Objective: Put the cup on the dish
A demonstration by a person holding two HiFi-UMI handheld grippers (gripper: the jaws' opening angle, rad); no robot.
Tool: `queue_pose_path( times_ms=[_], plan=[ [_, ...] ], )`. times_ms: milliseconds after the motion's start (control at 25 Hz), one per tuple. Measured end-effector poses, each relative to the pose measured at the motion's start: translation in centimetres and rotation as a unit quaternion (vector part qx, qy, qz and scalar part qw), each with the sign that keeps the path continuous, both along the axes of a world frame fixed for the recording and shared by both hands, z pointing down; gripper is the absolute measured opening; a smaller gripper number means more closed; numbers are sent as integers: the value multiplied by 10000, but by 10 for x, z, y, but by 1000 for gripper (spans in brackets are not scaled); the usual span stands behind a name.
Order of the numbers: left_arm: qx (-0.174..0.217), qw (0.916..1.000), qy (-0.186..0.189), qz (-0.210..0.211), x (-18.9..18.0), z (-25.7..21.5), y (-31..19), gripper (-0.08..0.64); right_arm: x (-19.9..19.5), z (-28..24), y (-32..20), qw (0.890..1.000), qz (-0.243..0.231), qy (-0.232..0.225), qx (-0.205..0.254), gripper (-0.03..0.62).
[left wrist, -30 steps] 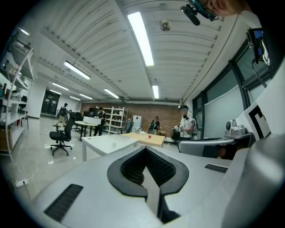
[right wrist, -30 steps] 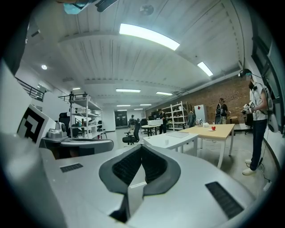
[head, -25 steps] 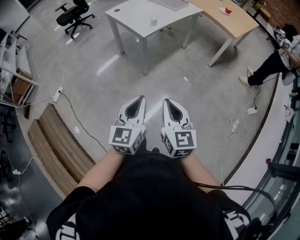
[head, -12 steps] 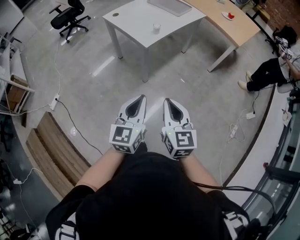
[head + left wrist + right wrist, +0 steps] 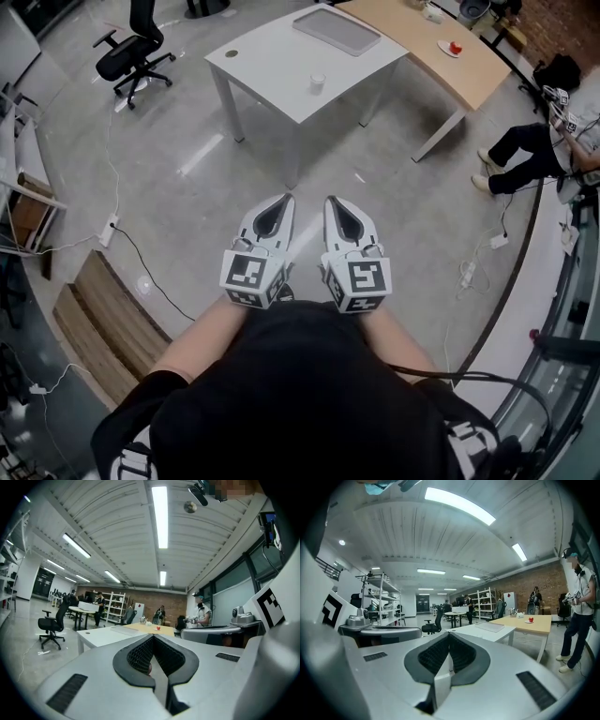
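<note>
Approach phase, by the look of it, with nothing picked up yet. The left gripper point(image 5: 280, 202) and the right gripper point(image 5: 335, 202) sat side by side just in front of the person's body, pointing forward across open floor point(image 5: 187, 197). On both of them the jaws were pressed together with nothing between, a sensible carrying posture when nothing is within reach.

The cup point(image 5: 318, 83) stood well ahead of both grippers, almost dead centre between their lines, on the white tabletop point(image 5: 272, 61). It was near the tabletop's close edge and apart from the grey tray point(image 5: 337, 30) beyond it.

The dish point(image 5: 452, 48), with something small and red on it, lay farther off, ahead and to the right of the right gripper, on the wooden tabletop point(image 5: 412, 28).

So the cup would need reaching first, jaws opened on arrival, then a carry rightward to that dish. The red item could crowd the landing spot.
</note>
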State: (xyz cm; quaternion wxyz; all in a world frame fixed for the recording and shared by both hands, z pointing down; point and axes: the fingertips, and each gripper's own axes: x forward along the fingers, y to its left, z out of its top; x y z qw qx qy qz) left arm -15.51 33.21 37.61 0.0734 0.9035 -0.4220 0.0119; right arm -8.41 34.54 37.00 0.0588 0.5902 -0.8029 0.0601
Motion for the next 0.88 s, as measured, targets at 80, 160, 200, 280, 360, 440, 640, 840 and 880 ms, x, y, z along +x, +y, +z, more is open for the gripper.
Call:
queue_pose_path(
  times_ms=[80,160,200,280,360,440,640,840,880],
  plan=[
    [50,10000,5,32,-4,-3,-6,6,-3,-5,-4,10000,44,15,48,14],
    [79,10000,49,33,-6,-8,-7,6,-4,-7,-4,10000,64,24,72,13],
    [94,9999,72,36,-6,-10,-7,6,-4,-8,-5,9999,72,27,79,14],
    [114,9999,95,46,-6,-11,-7,6,-5,-8,-5,9999,89,32,84,14],
    [74,9999,118,49,-8,-9,-8,6,-7,-6,-6,9999,110,26,67,14],
    [24,9999,122,57,-8,-7,-11,6,-7,-5,-9,9999,135,11,31,14],
    [44,10000,57,-15,-5,-4,-22,6,-3,1,-22,10000,46,-6,9,14],
    [39,9999,-11,-100,-5,-1,-39,6,-6,0,-38,10000,-76,-33,51,14],
    [36,9999,-30,-93,-3,-1,-44,6,-4,-1,-42,9999,-79,-42,55,14]
  ],
)
